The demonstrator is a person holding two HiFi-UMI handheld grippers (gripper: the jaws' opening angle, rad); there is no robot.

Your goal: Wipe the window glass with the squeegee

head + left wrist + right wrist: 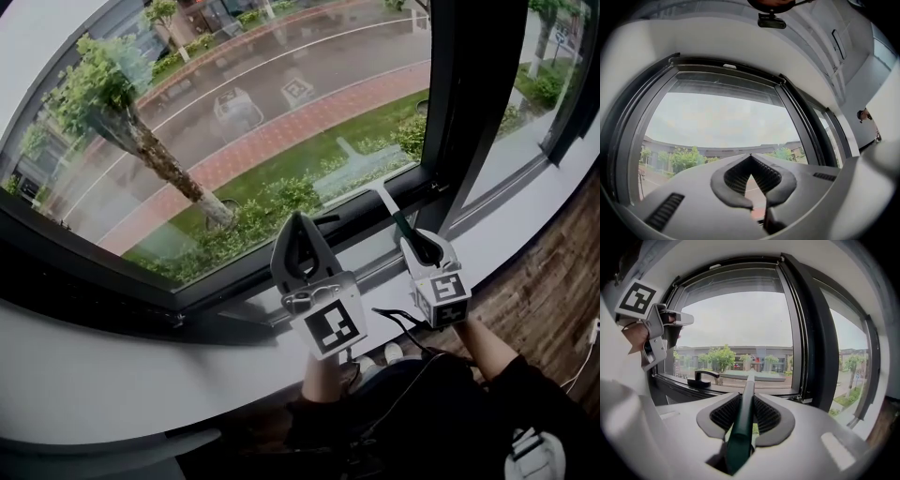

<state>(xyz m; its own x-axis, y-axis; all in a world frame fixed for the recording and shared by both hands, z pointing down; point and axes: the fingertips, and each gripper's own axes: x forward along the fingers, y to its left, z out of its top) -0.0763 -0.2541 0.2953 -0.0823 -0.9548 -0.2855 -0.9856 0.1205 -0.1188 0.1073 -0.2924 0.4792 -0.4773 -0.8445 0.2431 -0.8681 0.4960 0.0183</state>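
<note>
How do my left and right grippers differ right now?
The left gripper is shut on nothing, tips touching; the right gripper is shut on the green-handled squeegee. The left gripper faces mid-pane; the right gripper is nearer the dark upright frame. Both point at the window.

Left gripper (298, 223) aims away from the body, jaws pressed together, nothing between them. Right gripper (415, 246) sits just to its right, jaws clamped on the squeegee (386, 204) handle.

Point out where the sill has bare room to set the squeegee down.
Bare: the white sill left of the left claw, and its strip right of the dark mullion. Crowded: the middle, where the right claw holds the squeegee beside the left.
</note>
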